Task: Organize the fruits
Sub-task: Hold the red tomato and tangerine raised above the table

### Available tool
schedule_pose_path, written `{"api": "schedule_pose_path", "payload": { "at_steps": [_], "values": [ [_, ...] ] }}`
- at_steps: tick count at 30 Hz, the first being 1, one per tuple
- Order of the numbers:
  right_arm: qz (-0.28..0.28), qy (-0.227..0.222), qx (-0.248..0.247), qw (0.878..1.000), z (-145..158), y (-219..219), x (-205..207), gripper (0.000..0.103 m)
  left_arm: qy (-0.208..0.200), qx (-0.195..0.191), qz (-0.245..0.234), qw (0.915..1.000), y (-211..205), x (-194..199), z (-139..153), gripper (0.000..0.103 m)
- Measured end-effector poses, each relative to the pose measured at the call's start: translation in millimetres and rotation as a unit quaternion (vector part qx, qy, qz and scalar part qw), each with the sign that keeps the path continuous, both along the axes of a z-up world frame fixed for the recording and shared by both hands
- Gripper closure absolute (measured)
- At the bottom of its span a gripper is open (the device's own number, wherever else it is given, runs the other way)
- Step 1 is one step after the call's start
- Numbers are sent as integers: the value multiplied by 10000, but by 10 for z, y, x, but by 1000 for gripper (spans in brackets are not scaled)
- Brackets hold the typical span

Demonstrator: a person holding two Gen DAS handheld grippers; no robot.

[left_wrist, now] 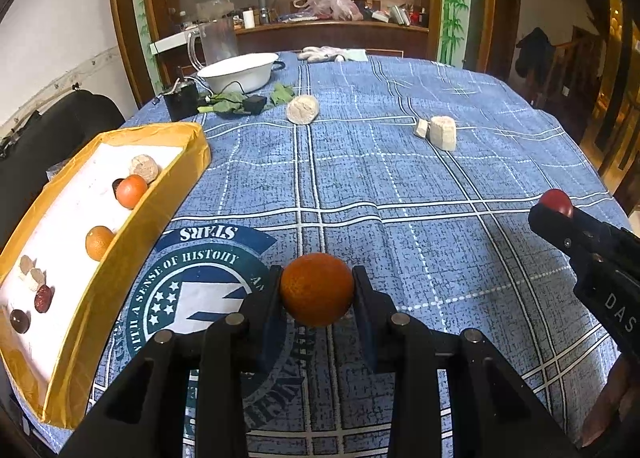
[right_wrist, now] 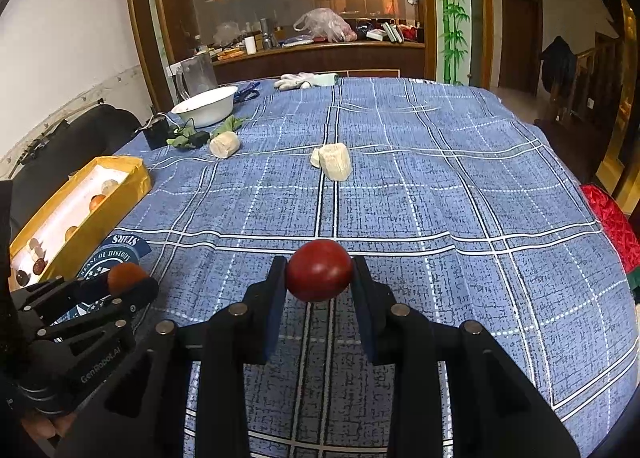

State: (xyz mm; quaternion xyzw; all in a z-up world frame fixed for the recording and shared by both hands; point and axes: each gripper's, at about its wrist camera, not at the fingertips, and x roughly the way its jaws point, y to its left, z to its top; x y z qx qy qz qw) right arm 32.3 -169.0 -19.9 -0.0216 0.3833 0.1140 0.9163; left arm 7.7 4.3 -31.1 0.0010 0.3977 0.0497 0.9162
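Table [left_wrist: 400, 185], covered in a blue plaid cloth: serves as the work surface. The yellow box [left_wrist: 132, 242] stands at its left edge and is the landmark for all positions below.

Inside the box: two oranges [left_wrist: 131, 190] against the right wall, a pale round fruit [left_wrist: 144, 167] beyond them, and a cluster at the near end made up of pale pieces [left_wrist: 31, 272], a red date [left_wrist: 43, 298] and a dark round fruit [left_wrist: 19, 320]. Sorting is judged well advanced.

Outside the box, well to its right and further back: a pale round lump [left_wrist: 303, 109] and a pale cut block [left_wrist: 442, 132] with a small fragment beside it. These lie loose on the cloth and appear outstanding, if they count as fruit.

Left gripper [left_wrist: 317, 290]: fingers clamped on an orange [left_wrist: 317, 289], held above the cloth just right of the box.

Right gripper [right_wrist: 319, 272]: fingers clamped on a red round fruit [right_wrist: 319, 270], held well to the right of the box.

Assessment: two fruits are in hand and not yet deposited; two or three loose items remain.
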Motion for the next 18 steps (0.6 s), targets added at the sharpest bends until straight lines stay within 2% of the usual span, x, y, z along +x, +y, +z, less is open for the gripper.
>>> {"api": "schedule_pose_path", "payload": {
  "at_steps": [18],
  "values": [
    [-40, -94, 51, 9999, 16, -13, -19, 69, -39, 42, 84, 9999, 26, -34, 22, 70]
  ]
}}
